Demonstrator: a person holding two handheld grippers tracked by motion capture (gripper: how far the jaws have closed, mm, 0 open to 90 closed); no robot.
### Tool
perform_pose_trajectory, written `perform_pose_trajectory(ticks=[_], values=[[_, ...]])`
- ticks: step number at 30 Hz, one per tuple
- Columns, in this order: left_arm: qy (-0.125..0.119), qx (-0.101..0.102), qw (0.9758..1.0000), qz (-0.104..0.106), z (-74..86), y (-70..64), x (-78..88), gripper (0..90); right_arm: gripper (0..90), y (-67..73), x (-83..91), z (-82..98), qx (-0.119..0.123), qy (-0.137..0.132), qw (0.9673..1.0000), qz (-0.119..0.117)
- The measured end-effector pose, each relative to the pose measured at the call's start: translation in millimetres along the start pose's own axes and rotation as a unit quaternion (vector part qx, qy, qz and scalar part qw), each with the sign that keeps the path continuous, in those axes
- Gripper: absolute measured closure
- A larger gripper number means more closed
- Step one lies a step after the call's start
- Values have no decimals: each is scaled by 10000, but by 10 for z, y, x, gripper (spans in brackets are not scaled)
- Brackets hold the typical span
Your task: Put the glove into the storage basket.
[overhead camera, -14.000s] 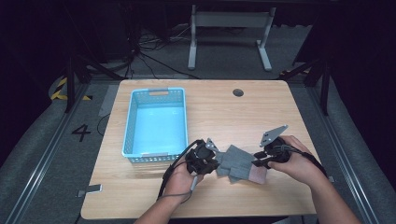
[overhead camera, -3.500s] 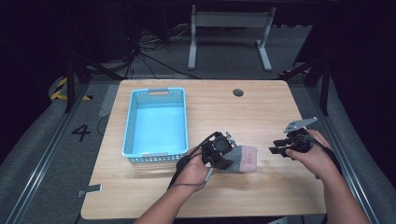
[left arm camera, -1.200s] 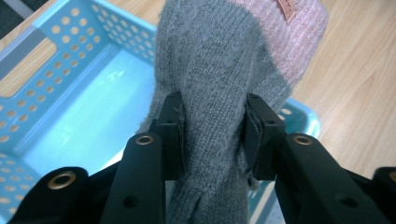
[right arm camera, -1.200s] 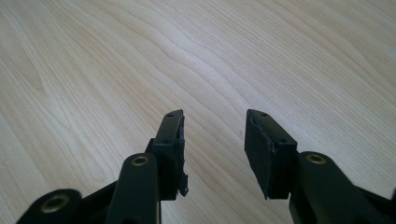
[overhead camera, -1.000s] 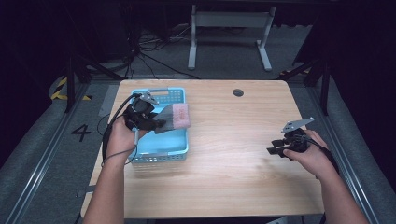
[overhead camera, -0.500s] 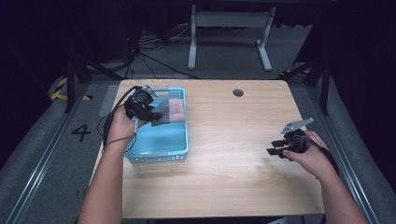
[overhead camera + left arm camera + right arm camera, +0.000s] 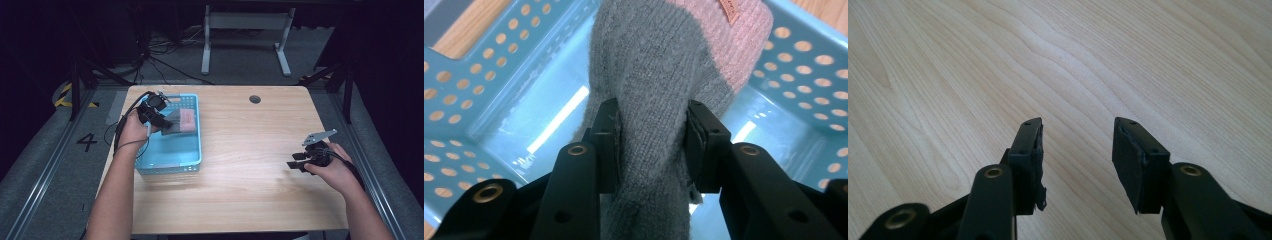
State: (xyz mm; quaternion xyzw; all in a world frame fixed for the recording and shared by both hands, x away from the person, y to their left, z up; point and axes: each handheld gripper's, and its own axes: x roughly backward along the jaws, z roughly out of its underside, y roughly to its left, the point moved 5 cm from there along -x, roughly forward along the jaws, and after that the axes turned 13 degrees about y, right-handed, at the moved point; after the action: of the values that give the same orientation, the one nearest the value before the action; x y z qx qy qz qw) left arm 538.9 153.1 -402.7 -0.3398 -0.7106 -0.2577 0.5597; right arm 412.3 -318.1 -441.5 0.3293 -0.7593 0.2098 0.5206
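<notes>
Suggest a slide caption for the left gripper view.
Black left gripper clamps a folded grey and pink knitted garment above the perforated light-blue plastic basket.

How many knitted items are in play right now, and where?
1. A grey and pink knitted item, folded, is clamped in the left gripper over the blue basket. Part of the basket floor is hidden beneath it.

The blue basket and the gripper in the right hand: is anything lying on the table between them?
No. In the high view, bare wooden table separates the blue basket from the right gripper.
</notes>
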Motion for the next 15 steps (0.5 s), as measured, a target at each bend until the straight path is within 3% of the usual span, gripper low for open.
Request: perform_pose_trajectory(ticks=[15], values=[[509, -55, 9983, 274, -95, 61, -317, 624, 561, 33, 37, 127, -141, -6, 9999, 62]])
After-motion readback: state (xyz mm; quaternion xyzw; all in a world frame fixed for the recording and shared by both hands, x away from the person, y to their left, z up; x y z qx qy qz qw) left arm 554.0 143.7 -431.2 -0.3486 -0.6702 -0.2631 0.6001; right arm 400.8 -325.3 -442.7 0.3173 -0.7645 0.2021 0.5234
